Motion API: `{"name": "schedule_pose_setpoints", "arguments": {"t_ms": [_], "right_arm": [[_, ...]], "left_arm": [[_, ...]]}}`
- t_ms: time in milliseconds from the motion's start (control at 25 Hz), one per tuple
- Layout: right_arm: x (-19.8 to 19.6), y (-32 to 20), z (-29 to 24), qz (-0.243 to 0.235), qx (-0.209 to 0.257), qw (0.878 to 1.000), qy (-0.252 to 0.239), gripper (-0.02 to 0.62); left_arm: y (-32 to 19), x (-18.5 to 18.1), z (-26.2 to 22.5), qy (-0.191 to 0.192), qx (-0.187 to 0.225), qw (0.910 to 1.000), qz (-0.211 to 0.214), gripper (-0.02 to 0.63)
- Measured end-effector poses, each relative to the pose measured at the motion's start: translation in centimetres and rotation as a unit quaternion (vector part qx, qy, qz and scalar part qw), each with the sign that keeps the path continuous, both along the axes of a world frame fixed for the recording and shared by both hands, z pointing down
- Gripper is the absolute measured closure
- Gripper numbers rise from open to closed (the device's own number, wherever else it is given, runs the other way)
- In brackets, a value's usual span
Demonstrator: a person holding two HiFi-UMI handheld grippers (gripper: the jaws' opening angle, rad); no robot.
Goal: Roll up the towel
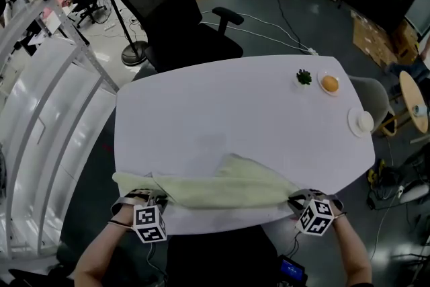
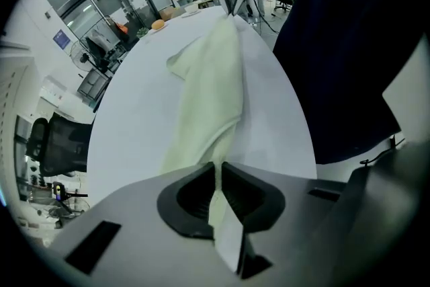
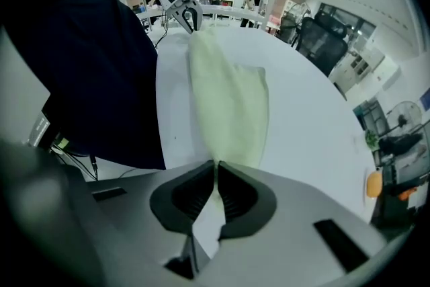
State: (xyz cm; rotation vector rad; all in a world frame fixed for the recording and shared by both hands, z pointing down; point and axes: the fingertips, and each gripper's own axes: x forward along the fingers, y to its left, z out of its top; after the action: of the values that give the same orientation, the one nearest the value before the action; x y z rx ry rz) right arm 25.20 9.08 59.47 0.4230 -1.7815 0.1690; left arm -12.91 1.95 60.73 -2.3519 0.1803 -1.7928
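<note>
Only their own views plainly show left gripper [image 2: 216, 166] and right gripper [image 3: 216, 165] jaws clamped on the towel [image 1: 222, 188].

Towel [image 1: 222, 190] lies along table's [image 1: 222, 111] near edge; dishes [image 1: 329, 83], perhaps, far right.

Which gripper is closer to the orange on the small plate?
Right. The right gripper grips the towel end nearest the orange; the left gripper grips the far end.

The white table [image 1: 201, 111] bears a pale green towel [image 1: 222, 188] bunched along its near edge. Toward the right sit a small plant [image 1: 304, 77], a saucer [image 1: 320, 83] with an orange [image 1: 329, 83], and a white dish [image 1: 363, 121].
</note>
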Motion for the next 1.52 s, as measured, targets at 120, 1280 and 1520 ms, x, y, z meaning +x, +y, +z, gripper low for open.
{"name": "schedule_pose_setpoints", "arguments": {"t_ms": [120,1280,1520], "right_arm": [[0.6,-1.4,-0.8,0.008,-0.003,1.000,-0.006,0.566],[3.7,-18.8,3.8,0.053,0.050,0.996,0.053,0.561],[4.0,-19.2,3.4,0.090,0.077,0.992,0.044,0.544]], "left_arm": [[-1.5,0.4,-1.0,0.003,0.005,1.0000,-0.007,0.558],[-17.2,2.8,2.1,-0.029,0.000,0.9938,-0.108,0.557],[-19.0,1.9,0.8,0.041,0.011,0.9817,-0.185,0.431]]}}
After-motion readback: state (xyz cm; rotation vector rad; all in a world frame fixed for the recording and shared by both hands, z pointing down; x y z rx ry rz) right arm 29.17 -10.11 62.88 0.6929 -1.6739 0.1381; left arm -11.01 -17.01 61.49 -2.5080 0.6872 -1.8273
